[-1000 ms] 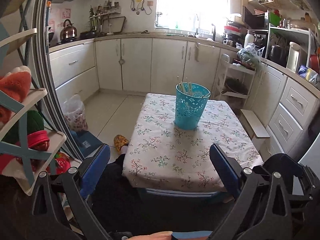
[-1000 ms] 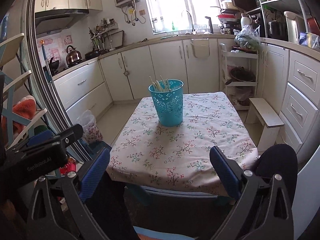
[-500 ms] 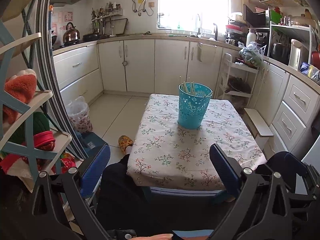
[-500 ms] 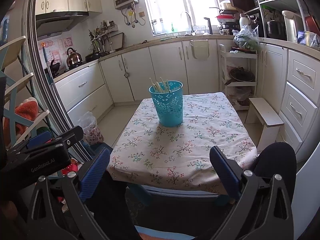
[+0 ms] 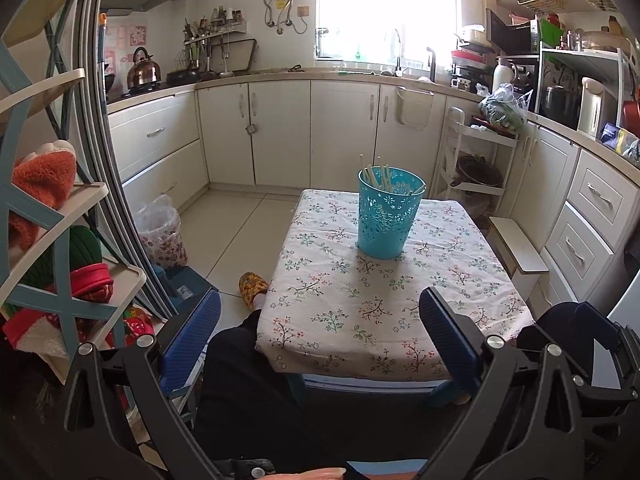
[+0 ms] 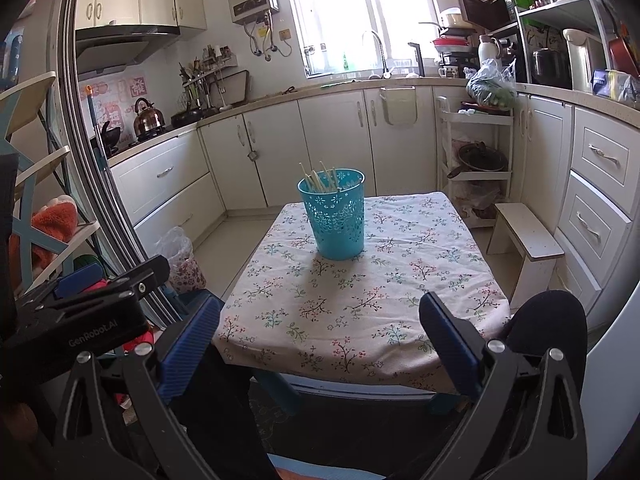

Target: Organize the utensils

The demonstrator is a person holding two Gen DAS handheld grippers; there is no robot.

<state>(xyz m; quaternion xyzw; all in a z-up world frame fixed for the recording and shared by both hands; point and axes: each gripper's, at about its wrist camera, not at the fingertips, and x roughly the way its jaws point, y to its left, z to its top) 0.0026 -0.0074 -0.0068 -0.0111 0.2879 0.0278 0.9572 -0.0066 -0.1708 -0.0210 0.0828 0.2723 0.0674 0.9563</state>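
Both sets of jaws wide open, empty, held low at the near edge of the table. Left gripper, right gripper. Teal perforated bin stands upright toward the table's far side, pale chopsticks leaning inside. No loose utensils on the cloth that I can see. My read: sorting looks done or not begun. Any next move means reaching forward across bare cloth. My knees sit under the near edge; white stool stands right of the table.
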